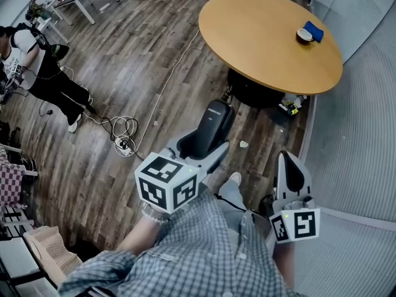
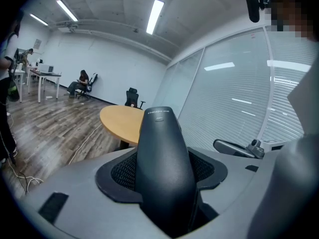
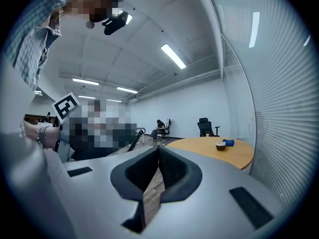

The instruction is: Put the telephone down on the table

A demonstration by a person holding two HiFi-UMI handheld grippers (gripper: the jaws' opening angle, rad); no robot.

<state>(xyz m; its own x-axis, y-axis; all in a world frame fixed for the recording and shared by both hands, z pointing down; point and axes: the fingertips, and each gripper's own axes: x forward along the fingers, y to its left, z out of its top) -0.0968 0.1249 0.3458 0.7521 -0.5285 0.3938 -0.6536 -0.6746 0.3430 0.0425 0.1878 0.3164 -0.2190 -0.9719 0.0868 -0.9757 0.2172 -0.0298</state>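
Observation:
A black telephone handset (image 1: 214,124) stands up between the jaws of my left gripper (image 1: 203,148), which is shut on its lower part. In the left gripper view the handset (image 2: 162,148) fills the middle, with the dark pads (image 2: 119,172) pressed against both of its sides. The round wooden table (image 1: 260,39) lies ahead and to the right, well beyond the handset; it shows again as the table (image 2: 119,123) behind the handset. My right gripper (image 1: 291,164) hangs low at the right with its jaws together and nothing in them; its pads (image 3: 169,169) meet at the tips.
A brown cup (image 1: 304,35) and a blue object (image 1: 314,30) sit near the table's far right edge. Cables and a power strip (image 1: 124,142) lie on the wooden floor at the left. A person (image 1: 37,67) stands far left. A blinded glass wall (image 1: 365,135) runs along the right.

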